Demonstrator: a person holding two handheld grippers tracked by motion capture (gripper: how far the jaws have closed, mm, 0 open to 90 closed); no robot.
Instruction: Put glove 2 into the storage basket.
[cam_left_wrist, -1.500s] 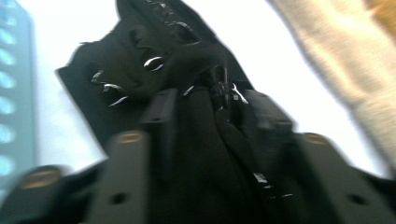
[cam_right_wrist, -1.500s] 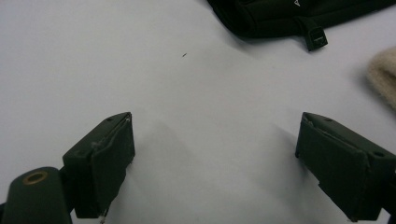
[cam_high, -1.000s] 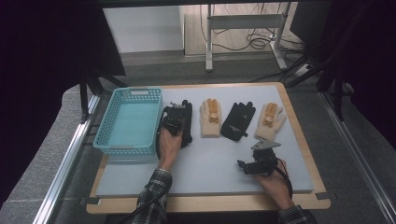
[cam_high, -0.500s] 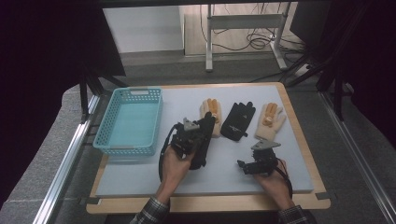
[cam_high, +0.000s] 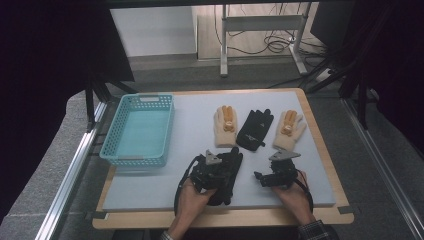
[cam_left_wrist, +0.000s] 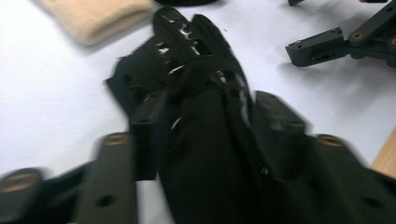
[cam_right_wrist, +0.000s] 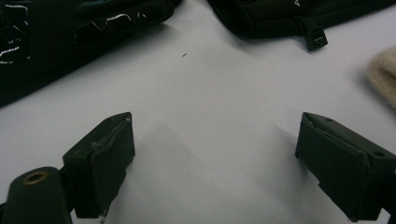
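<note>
The black glove (cam_high: 227, 172) is lying clenched in the left tool (cam_high: 212, 172), fingers pointing away; the right tool (cam_high: 265, 178) is resting released just beside.

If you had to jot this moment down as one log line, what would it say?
left gripper: shut on black fabric glove | right gripper: open, nothing held, over white mat | teal plastic basket: nothing inside

The pale grey desk (cam_high: 165, 187) is evenly lit with dark surroundings; the left gripper view is motion-blurred, the right one sharper, with soft shadows.
</note>
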